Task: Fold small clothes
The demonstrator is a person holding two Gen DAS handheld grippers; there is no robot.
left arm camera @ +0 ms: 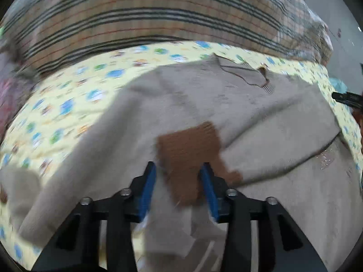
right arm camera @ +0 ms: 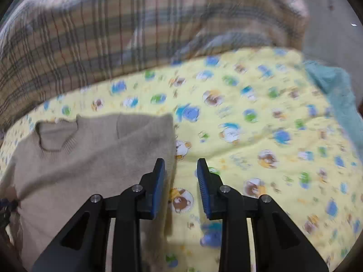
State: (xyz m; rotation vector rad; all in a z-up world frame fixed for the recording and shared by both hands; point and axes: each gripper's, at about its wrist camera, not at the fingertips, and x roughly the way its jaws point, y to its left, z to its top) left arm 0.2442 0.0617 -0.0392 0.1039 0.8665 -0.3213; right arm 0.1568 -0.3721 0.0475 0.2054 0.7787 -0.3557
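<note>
Sweater [left arm camera: 238, 117]: beige knit, lying flat on a yellow cartoon-print sheet [left arm camera: 68, 104] spread over a bed. A plaid blanket [left arm camera: 136, 15] is bunched along the far side, from 10 to 2 o'clock in both views. Both views are motion-blurred.

Left hand-held gripper [left arm camera: 179, 167]: jaws spread, nothing pinched. A brown ribbed cuff [left arm camera: 190, 149] lies on the sweater body in the gap between the blue pads [left arm camera: 148, 188] and runs on toward 12 o'clock. The pads do not appear to press it. The sleeve [left arm camera: 283, 158] behind that cuff runs off toward 3 o'clock, folded across the body. The neckline [left arm camera: 254, 77] lies toward 1 o'clock from this gripper.

Right hand-held gripper [right arm camera: 180, 163]: jaws partly spread, empty. It hovers over bare sheet, with the sweater's near edge just beside its left pad. The garment extends from there toward 9 and 10 o'clock, collar at about 10 o'clock.

Judgement: one sleeve appears to be laid in; the fold is partly done. The garment's long axis runs collar to hem, roughly 12 to 6 o'clock in the left view. The left hand is directly over the sweater and nearer; the right must come in toward 9 o'clock to take the edge. A second garment [left arm camera: 13, 181] may lie at 8 o'clock in the left view; too blurred to confirm.
</note>
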